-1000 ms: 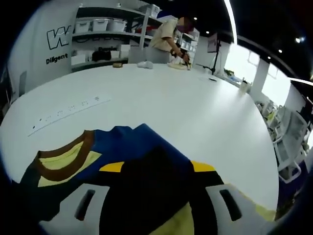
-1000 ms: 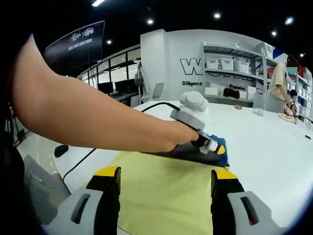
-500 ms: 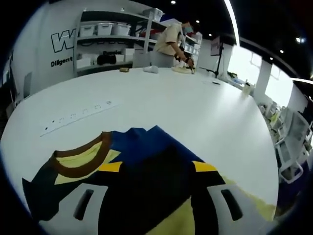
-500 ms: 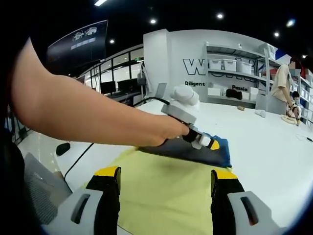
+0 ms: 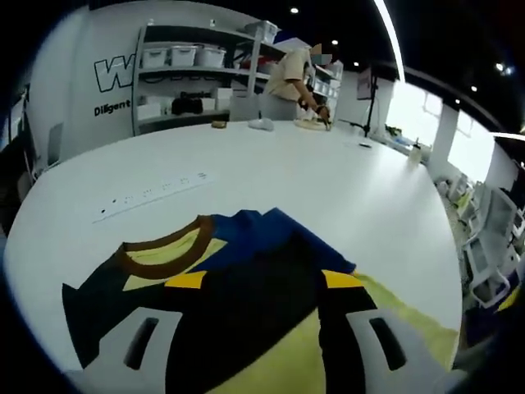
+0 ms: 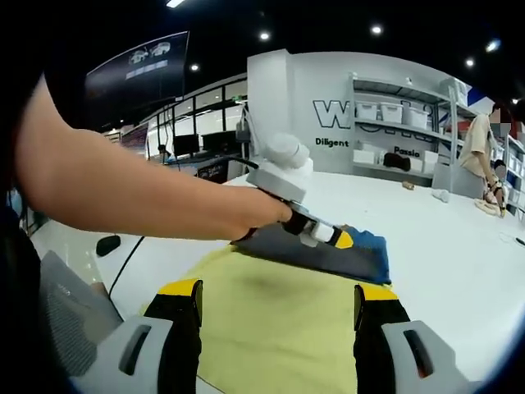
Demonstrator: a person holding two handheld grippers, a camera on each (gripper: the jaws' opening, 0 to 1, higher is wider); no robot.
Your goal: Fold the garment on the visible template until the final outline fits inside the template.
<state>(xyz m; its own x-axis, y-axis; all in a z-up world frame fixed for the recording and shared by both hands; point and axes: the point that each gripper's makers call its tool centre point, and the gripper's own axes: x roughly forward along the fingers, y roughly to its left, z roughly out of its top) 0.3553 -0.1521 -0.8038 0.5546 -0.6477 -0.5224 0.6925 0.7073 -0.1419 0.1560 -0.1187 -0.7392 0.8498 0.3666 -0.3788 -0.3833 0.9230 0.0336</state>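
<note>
In the left gripper view your left gripper (image 5: 258,283) pinches the T-shirt (image 5: 221,271), low in the frame — dark cloth fills the gap between the jaws. In the right gripper view your right gripper (image 6: 279,300) stands spread over the yellow template (image 6: 275,324); your forearm (image 6: 131,193) hides part of the shirt's left side.

Garment (image 5: 246,279): lower part hidden behind claw jaws, cut off at bottom frame edge. Wall lettering (image 5: 115,74), upper left: truncated.
</note>
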